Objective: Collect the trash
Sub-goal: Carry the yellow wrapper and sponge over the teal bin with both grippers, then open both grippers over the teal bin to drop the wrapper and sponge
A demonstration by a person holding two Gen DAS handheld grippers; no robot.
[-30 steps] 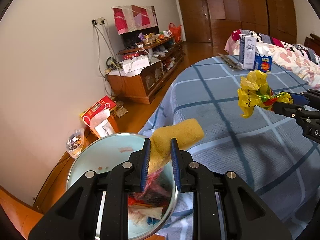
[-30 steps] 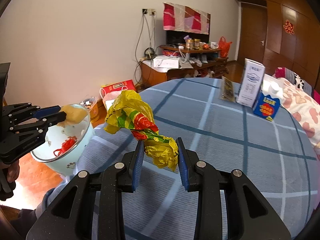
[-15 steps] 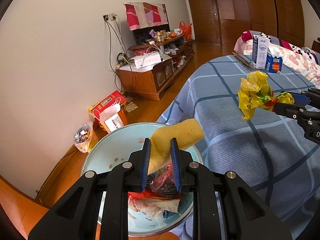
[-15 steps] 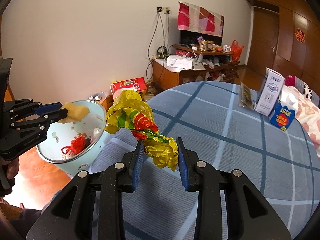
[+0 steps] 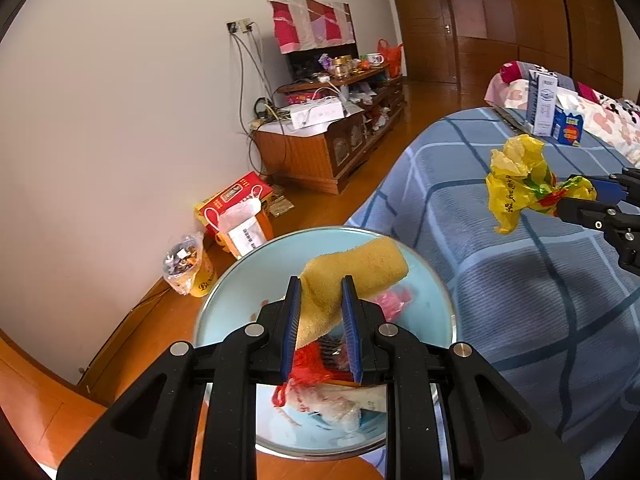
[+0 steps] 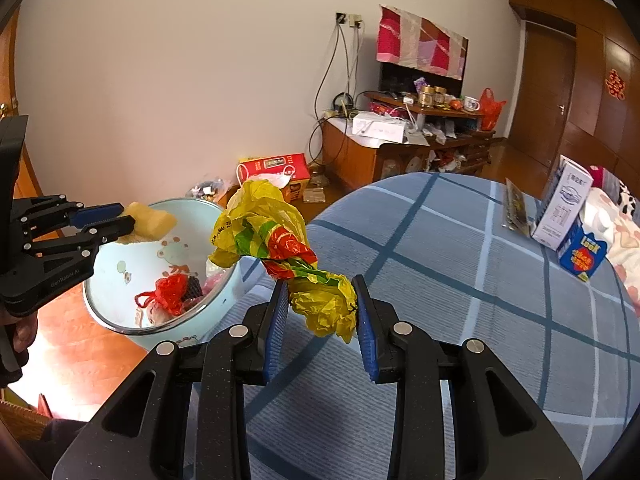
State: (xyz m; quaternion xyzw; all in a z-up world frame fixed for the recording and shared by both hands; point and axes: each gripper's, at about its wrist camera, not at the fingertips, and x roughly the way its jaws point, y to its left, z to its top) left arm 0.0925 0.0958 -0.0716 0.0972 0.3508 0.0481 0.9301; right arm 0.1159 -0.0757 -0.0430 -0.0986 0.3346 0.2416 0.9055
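Trash bin (image 5: 240,280) sits on floor beside bed (image 5: 520,300). Left gripper (image 5: 320,320) pinches yellow sponge (image 5: 352,276) above bin; right gripper (image 6: 320,316) clamps crumpled yellow bag (image 6: 264,228) over bed edge.

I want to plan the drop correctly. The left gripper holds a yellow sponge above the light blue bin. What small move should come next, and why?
Probably open the left gripper so the yellow sponge falls. The sponge already hangs over the open mouth of the light blue bin, which holds other trash. The right gripper, shut on the yellow plastic bag, is over the bed edge beside the bin, so its turn likely comes afterwards.
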